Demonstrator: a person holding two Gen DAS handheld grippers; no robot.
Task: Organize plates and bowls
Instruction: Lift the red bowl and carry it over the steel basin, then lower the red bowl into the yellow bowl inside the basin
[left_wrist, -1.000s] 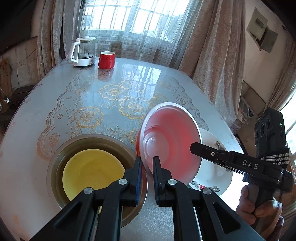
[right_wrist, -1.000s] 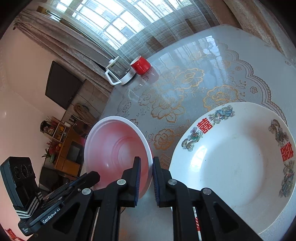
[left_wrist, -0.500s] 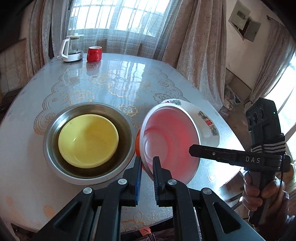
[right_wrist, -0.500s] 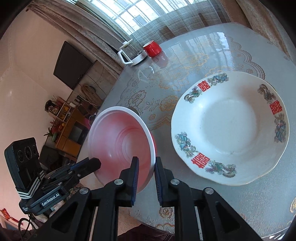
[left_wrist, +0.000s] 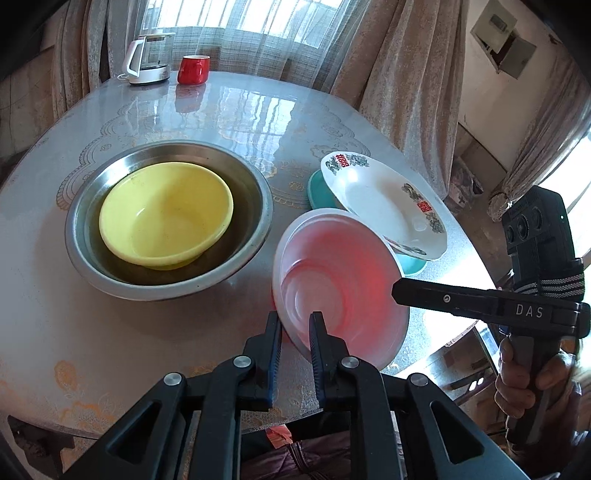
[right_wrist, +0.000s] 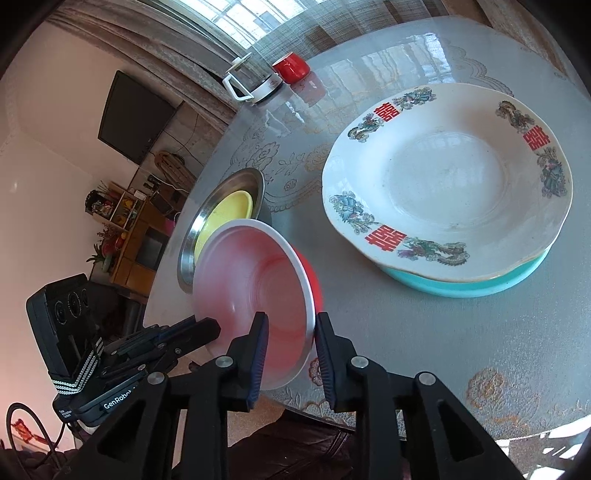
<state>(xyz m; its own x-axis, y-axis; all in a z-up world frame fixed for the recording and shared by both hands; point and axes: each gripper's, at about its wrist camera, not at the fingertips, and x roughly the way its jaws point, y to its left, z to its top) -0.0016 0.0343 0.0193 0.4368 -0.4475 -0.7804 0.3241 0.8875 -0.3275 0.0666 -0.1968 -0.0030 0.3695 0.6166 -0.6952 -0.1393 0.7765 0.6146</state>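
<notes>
The red bowl (left_wrist: 332, 280) sits tilted near the front edge of the round table (left_wrist: 92, 332), its rim between the jaws of both tools. The left gripper (left_wrist: 295, 328) has just been opening, and its pads stand slightly apart around the near rim; whether they still press it I cannot tell. The right gripper (right_wrist: 290, 332) has also just been opening, with a visible gap beside the rim, so it looks released. Just left of the bowl stands a steel basin (left_wrist: 255, 192) holding a yellow bowl (left_wrist: 166, 214). Behind it, a white patterned plate (left_wrist: 384, 206) lies on a teal dish (left_wrist: 317, 192). A kettle (left_wrist: 147, 59) and red mug (left_wrist: 194, 69) stand far back.
</notes>
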